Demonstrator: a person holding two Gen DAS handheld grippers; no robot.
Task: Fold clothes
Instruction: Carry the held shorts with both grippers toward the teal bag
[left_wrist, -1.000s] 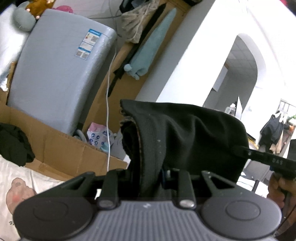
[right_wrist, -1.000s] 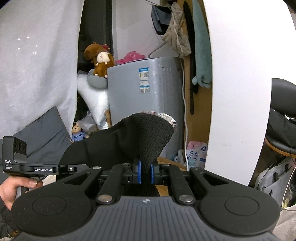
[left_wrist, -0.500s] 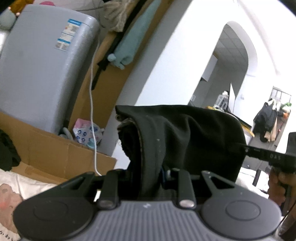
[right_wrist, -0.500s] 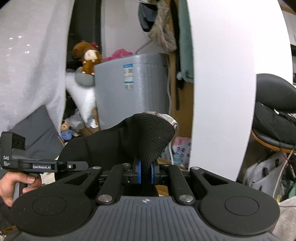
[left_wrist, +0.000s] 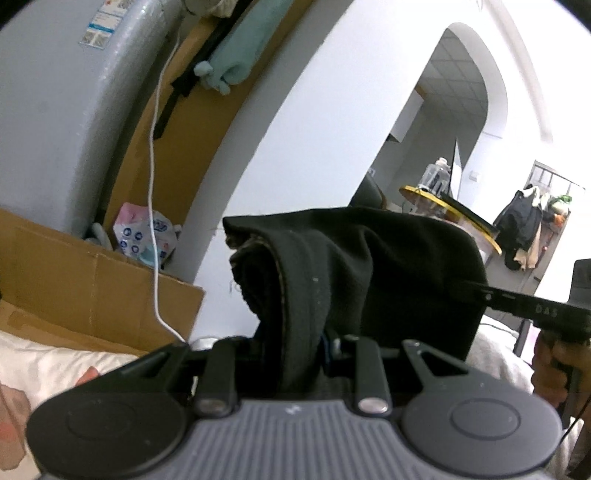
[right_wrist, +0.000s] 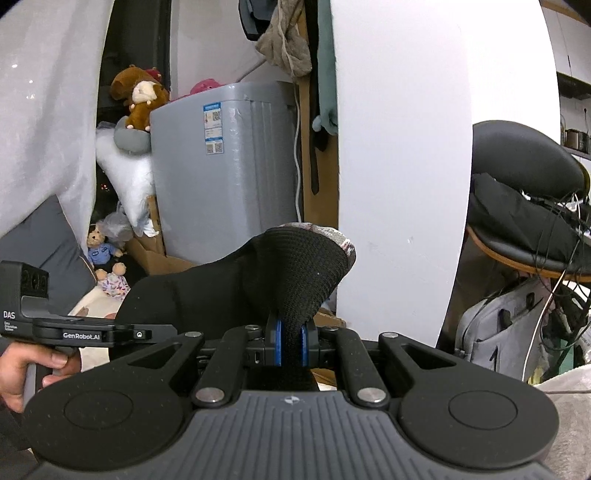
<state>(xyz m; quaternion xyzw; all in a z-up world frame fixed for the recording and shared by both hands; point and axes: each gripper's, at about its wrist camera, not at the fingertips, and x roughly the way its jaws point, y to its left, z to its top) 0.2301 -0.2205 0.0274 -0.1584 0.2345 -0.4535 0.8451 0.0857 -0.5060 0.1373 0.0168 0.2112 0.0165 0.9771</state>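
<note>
A black garment (left_wrist: 369, 266) hangs stretched in the air between my two grippers. My left gripper (left_wrist: 291, 347) is shut on a thick bunched fold of it, which rises above the jaws. In the right wrist view my right gripper (right_wrist: 290, 341) is shut on the ribbed black edge of the same black garment (right_wrist: 295, 273), pinched between the blue pads (right_wrist: 277, 341). A patterned lining shows at the top of that fold. Each view catches the other gripper's handle, held by a hand (right_wrist: 22, 369), at its side edge.
A grey washing machine (right_wrist: 229, 173) with plush toys on top stands ahead, beside a white pillar (right_wrist: 399, 166). Cardboard (left_wrist: 74, 291) lines the edge of a white printed bedsheet (left_wrist: 48, 365). A black chair (right_wrist: 524, 192) and a grey bag (right_wrist: 498, 325) are at the right.
Both grippers have moved sideways and down with the garment still held between them; the washing machine has slid left and up in the left view. The grips are unchanged.
</note>
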